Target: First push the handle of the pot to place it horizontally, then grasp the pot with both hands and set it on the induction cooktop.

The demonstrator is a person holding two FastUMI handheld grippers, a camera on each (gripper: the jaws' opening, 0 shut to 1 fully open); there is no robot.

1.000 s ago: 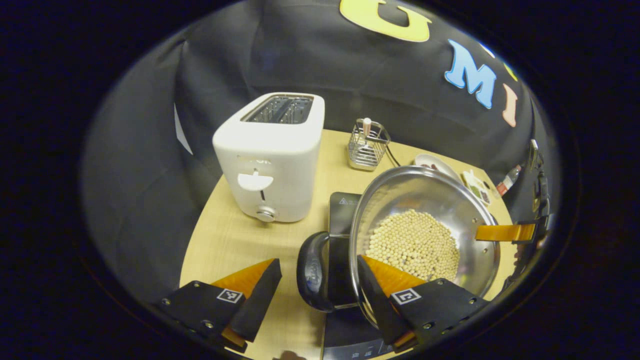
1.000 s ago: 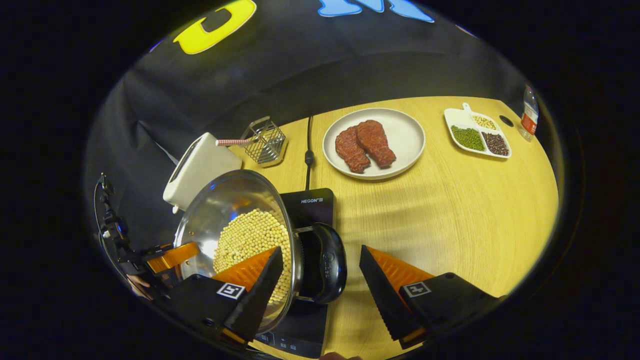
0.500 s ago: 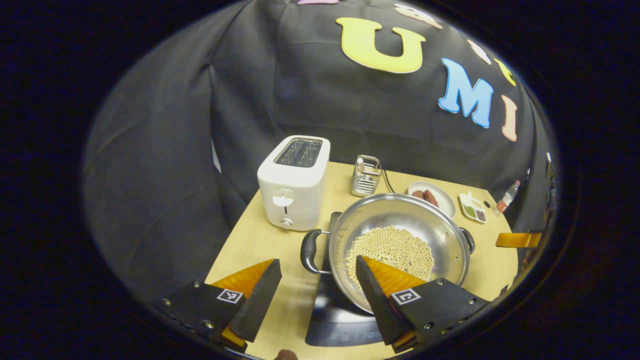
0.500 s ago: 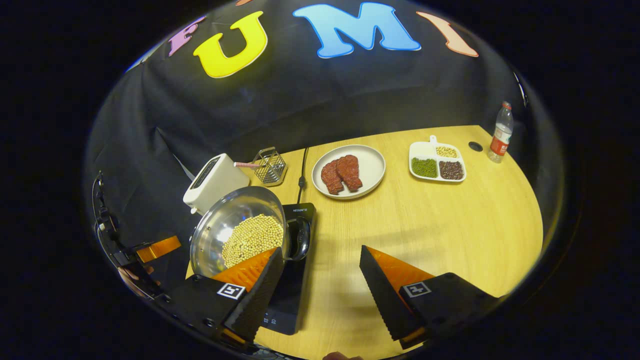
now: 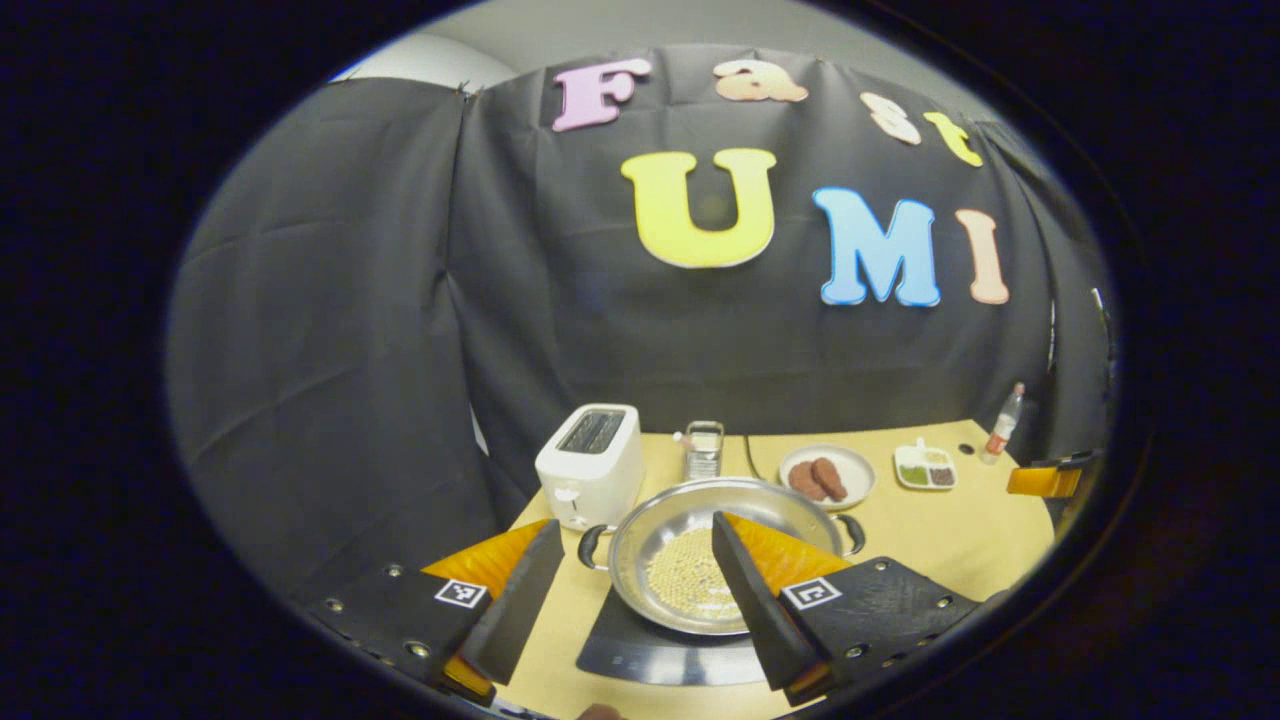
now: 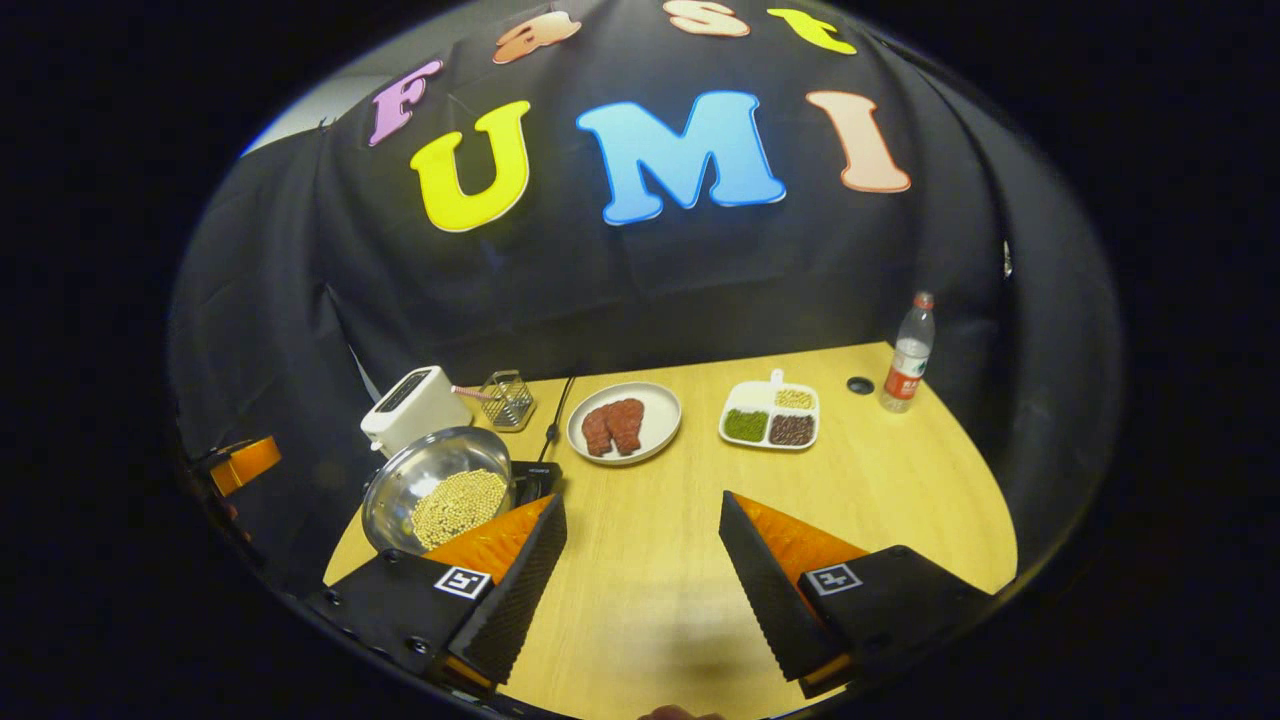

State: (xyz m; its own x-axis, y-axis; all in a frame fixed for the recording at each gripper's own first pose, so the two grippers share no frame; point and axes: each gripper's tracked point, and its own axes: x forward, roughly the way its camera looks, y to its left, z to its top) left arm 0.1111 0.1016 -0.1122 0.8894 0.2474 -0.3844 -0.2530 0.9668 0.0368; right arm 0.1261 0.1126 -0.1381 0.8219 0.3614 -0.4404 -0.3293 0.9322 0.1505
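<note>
The round stainless-steel pot [image 5: 712,560], holding pale beans, sits on the flat black induction cooktop [image 5: 640,655] on the pale wooden tabletop [image 6: 850,500]; its two black side handles lie level, one to each side; judged from this, both push and placement look done, with nothing obvious left. The left tool [image 5: 637,590] stands wide open, gripping nothing, well above the pot; the right tool [image 6: 643,575] is likewise spread and empty, over bare tabletop beside the cooktop.
</note>
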